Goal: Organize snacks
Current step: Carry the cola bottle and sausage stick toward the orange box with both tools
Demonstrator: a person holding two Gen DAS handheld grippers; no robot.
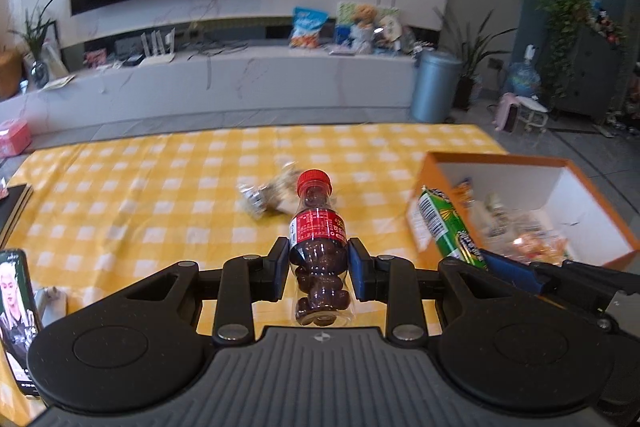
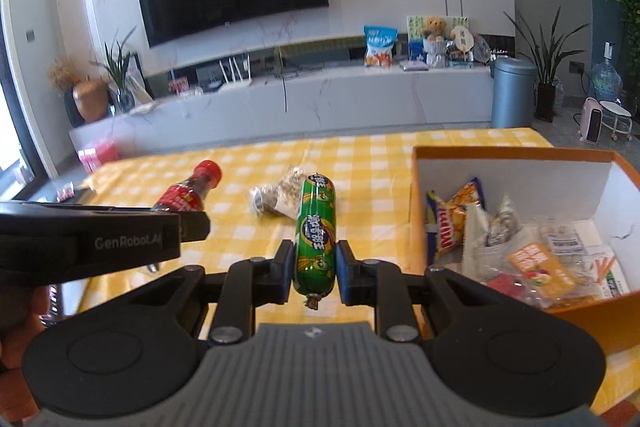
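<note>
Snacks are split between the yellow checked tablecloth (image 2: 360,163) and an orange cardboard box (image 2: 516,153) standing at the table's right side. Inside the box lies a heap of small packets, among them a yellow and blue chip bag (image 2: 454,215) leaning at the left wall and an orange sachet (image 2: 538,265) nearer the front. One clear wrapped snack (image 2: 276,197) (its contents too blurred to name) rests alone on the cloth, near the middle of the table.

The left gripper (image 1: 319,269) has its two pads pressed against the lower body of a small bottle with a red cap (image 1: 316,223), a cola-style red label around its waist and dark round pieces inside. The bottle points away from the camera, cap foremost, held above the cloth. In the right wrist view that same bottle pokes out past the left tool, cap up and tilted to the right.

The right gripper (image 2: 314,269) is closed on a green sausage-shaped stick (image 2: 316,235), gripped near its crimped tail end, with the rest pointing forward over the table just left of the box. In the left wrist view the stick's green wrapper sits right against the box's near left corner.

A phone (image 1: 16,311) with a lit screen lies at the table's left edge
</note>
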